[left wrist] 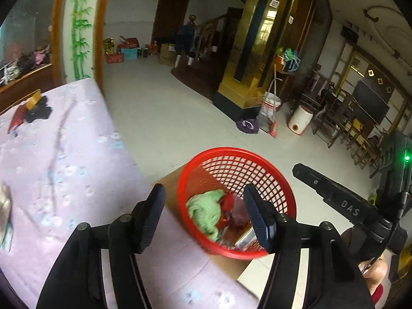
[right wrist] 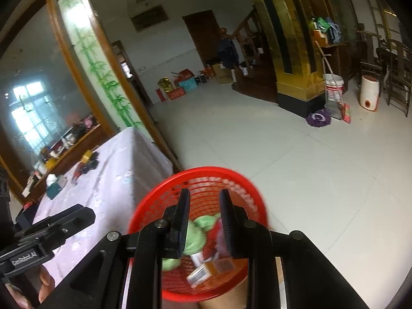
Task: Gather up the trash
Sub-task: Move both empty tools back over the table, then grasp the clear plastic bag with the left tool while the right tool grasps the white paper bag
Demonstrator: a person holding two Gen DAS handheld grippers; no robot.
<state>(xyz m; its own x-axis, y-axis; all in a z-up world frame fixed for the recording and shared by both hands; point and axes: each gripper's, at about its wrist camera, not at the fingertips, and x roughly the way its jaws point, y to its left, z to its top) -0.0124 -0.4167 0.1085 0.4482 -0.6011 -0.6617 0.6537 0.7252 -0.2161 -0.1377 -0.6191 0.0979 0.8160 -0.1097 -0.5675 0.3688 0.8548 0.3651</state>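
Note:
A red mesh basket (left wrist: 260, 162) stands on a brown cardboard box beside the table; the right wrist view shows its rim (right wrist: 211, 171) straight below. Inside lie a green crumpled cloth (left wrist: 206, 209), red and pink wrappers (left wrist: 231, 212) and an orange and white carton (right wrist: 213, 269). My left gripper (left wrist: 204, 213) hangs open over the basket's near side, with nothing between its fingers. My right gripper (right wrist: 204, 225) is over the basket's mouth, its jaws a little apart and empty. The right gripper's body (left wrist: 347, 206) shows at the right of the left wrist view.
A table under a pale lilac patterned cloth (left wrist: 64, 159) lies to the left, with a tape roll (left wrist: 33, 100), dark items and a red piece at its far end. White tiled floor (right wrist: 296, 167) spreads beyond the basket. A golden pillar, bucket, mop and chairs stand far right.

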